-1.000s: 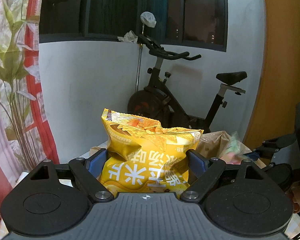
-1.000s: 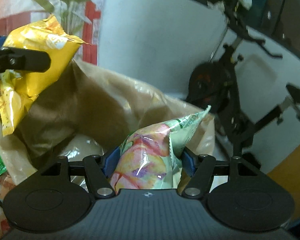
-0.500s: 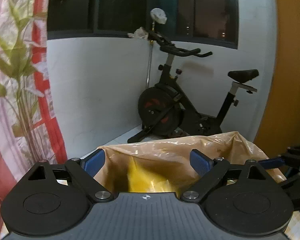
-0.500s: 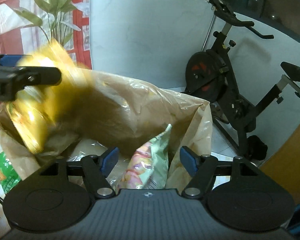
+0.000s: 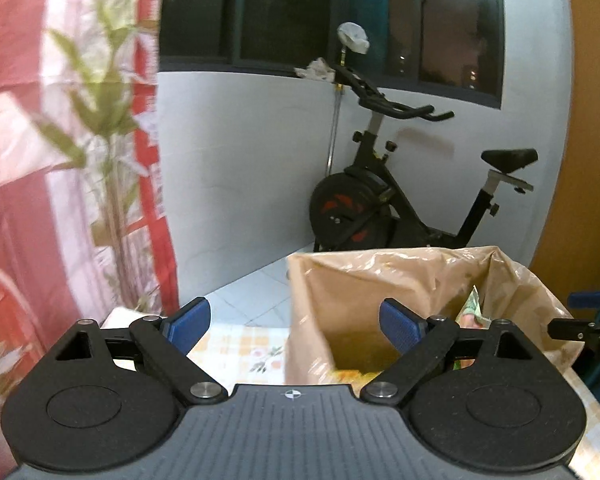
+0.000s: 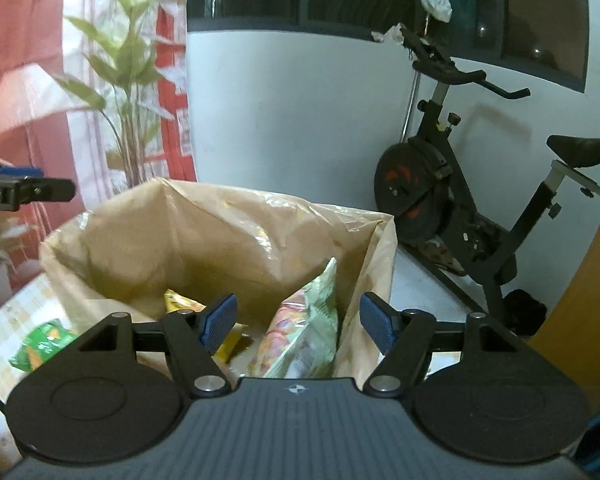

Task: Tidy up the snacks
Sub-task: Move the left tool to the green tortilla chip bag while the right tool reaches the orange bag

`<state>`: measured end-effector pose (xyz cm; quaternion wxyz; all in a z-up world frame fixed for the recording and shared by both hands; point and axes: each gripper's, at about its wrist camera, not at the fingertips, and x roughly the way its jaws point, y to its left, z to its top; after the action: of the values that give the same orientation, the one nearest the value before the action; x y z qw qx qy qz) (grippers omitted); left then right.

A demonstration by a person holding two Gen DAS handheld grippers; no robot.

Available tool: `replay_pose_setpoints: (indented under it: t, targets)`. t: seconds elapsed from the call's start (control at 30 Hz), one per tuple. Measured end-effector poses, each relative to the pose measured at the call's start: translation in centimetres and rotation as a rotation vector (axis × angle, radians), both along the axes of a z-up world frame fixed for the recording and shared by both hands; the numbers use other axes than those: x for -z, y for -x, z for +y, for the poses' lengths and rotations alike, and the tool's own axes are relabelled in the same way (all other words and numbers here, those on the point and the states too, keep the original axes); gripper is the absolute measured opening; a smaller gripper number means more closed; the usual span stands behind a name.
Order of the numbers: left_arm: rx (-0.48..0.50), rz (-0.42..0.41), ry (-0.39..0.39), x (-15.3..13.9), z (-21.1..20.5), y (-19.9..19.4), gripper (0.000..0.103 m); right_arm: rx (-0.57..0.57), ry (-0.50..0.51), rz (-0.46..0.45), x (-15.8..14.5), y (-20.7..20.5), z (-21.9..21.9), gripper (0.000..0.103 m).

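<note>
A brown plastic bag (image 6: 204, 236) stands open on the table. Inside it lie a yellow snack packet (image 6: 180, 302) and a pastel green-and-pink packet (image 6: 300, 332), which leans against the right wall. My right gripper (image 6: 298, 322) is open and empty just above the bag's near rim. My left gripper (image 5: 296, 322) is open and empty at the bag's left side; the bag (image 5: 412, 292) fills the right half of that view. The left gripper's tip also shows at the left edge of the right wrist view (image 6: 40, 190). A green snack packet (image 6: 40, 344) lies on the table left of the bag.
The table has a checked floral cloth (image 5: 244, 344). Behind it stand an exercise bike (image 6: 460, 200), a white wall and dark windows. A red and pink curtain with a leafy plant (image 6: 124, 72) hangs at the left. An orange wall (image 5: 580, 160) is at the right.
Both grippers opened and dropped their packets into the bag: the yellow one from the left, the pastel one from the right. The left gripper has since shifted to the left of the bag.
</note>
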<state>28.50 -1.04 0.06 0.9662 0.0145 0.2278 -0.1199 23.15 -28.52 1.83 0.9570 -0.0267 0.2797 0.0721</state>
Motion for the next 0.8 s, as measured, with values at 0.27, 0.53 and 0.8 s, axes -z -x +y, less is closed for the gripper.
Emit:
replay_pose_setpoints:
  t: [0.27, 0.53, 0.8]
  targets:
    - [-0.087, 0.05, 0.071, 2.4, 5.1, 3.8, 0.093, 0.008, -0.097, -0.048, 1.6, 3.8, 0.2, 0.071]
    - [-0.17, 0.114, 0.097, 6.7, 6.6, 6.6, 0.092, 0.057, -0.119, -0.126, 3.7, 7.4, 1.6, 0.071]
    - [-0.173, 0.2, 0.083, 10.4, 6.3, 7.8, 0.091, 0.071, -0.129, -0.045, 7.5, 9.6, 2.7, 0.071]
